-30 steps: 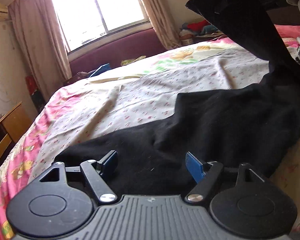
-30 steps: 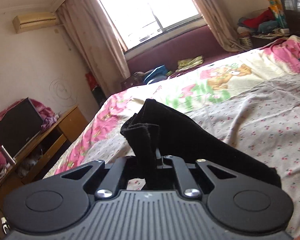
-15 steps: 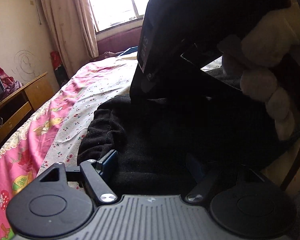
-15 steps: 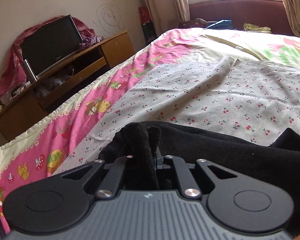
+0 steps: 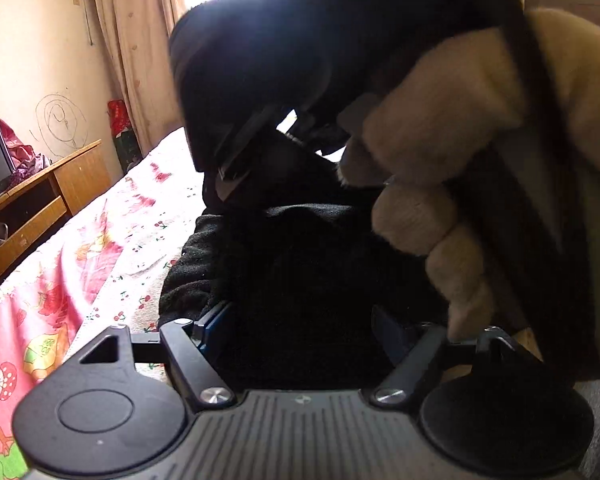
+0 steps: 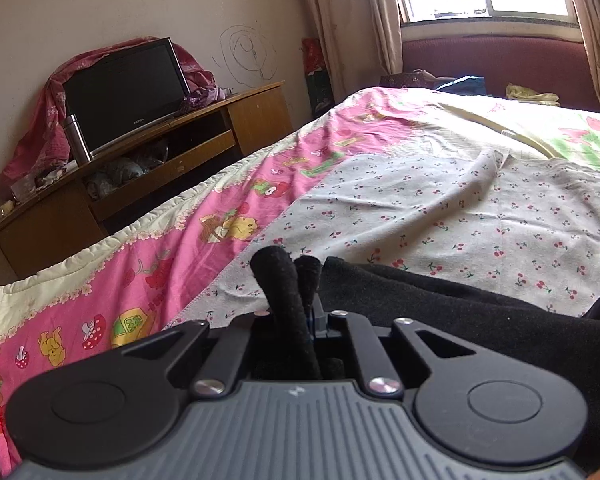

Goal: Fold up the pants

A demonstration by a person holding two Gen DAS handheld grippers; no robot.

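Observation:
The black pants (image 5: 300, 280) lie bunched on the bed near its left edge. My left gripper (image 5: 300, 332) is open, its blue-padded fingers (image 5: 214, 322) spread over the black cloth. The right gripper's body and the gloved hand (image 5: 440, 160) holding it fill the upper right of the left wrist view, just above the pants. My right gripper (image 6: 300, 312) is shut on a fold of the pants (image 6: 284, 280), which sticks up between its fingers. More of the pants (image 6: 460, 308) lies to its right on the bed.
The bed has a cherry-print sheet (image 6: 460, 208) over a pink cartoon quilt (image 6: 140, 272). A wooden TV stand (image 6: 148, 168) with a black screen stands to the left of the bed. A window, curtains and a maroon bench are at the far end.
My right gripper has carried the held fold down and across to the pants near the bed's left edge. It now crowds the left wrist view. My left gripper has stayed open over the cloth.

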